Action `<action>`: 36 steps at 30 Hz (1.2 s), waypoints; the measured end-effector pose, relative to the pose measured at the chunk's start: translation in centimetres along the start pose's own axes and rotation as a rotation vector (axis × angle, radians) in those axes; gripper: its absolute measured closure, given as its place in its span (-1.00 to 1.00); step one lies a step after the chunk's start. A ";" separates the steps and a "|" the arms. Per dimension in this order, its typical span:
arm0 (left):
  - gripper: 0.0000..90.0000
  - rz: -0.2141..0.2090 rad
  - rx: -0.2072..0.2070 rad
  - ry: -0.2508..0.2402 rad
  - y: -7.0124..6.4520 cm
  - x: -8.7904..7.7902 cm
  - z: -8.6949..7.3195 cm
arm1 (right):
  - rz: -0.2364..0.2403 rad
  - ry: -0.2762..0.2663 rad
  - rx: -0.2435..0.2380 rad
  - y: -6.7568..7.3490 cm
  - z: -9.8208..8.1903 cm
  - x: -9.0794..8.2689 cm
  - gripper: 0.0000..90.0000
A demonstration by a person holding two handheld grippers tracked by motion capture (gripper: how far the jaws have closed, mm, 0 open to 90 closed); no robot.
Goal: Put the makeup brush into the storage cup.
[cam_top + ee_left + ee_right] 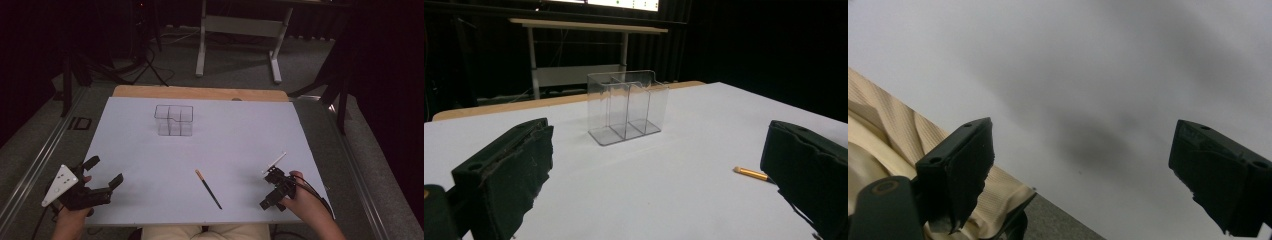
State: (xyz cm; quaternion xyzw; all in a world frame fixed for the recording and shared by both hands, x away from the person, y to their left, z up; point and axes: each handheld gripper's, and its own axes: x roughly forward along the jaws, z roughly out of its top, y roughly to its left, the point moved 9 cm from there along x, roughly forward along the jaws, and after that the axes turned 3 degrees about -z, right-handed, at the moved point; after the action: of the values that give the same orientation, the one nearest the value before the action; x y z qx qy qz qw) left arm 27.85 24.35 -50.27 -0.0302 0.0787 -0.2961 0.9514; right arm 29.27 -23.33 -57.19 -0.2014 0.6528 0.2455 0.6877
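Black pencil (209,189) with orange-gold end, clear organiser (173,120), pale lilac table (240,135).

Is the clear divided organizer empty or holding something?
Empty. The clear organizer stands upright with bare compartments; the black pen lies on the table.

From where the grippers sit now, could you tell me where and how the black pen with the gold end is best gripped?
Grip the black pen at mid-barrel, from straight above, jaws across its width. It lies flat and diagonal on the white table, apart from everything; the open right gripper looks nearer.
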 end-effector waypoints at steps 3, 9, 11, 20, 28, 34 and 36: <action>-0.98 0.000 -0.001 0.001 0.0 0.0 0.0 | 0.005 -0.009 -0.014 0.4 0.4 -0.1 -0.75; -0.98 0.000 0.002 0.001 0.0 0.0 0.0 | 0.049 -0.025 -0.007 1.8 1.0 -0.4 -0.75; -0.98 0.000 0.002 0.001 0.0 0.0 0.0 | 0.046 -0.034 -0.007 2.1 1.3 -0.5 -0.75; -0.98 -0.002 0.006 0.003 -0.1 -0.1 0.0 | 0.032 -0.058 -0.023 3.6 2.7 -0.7 -0.75; -0.98 0.003 0.000 -0.003 0.1 -0.2 0.1 | 0.018 -0.101 -0.032 5.2 4.5 -0.9 -0.73; -0.98 0.001 0.002 -0.006 0.0 -0.2 0.1 | 0.016 -0.143 -0.048 6.6 5.7 -1.3 -0.69; -0.98 0.000 0.000 -0.008 0.0 -0.2 0.2 | 0.016 -0.162 -0.051 7.1 6.2 -1.5 -0.69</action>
State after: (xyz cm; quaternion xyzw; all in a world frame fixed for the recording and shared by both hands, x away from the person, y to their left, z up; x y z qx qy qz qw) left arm 27.70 24.47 -50.08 -0.0312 0.0750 -0.2960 0.9517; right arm 29.90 -14.06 -54.99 -0.1930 0.5902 0.2831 0.7309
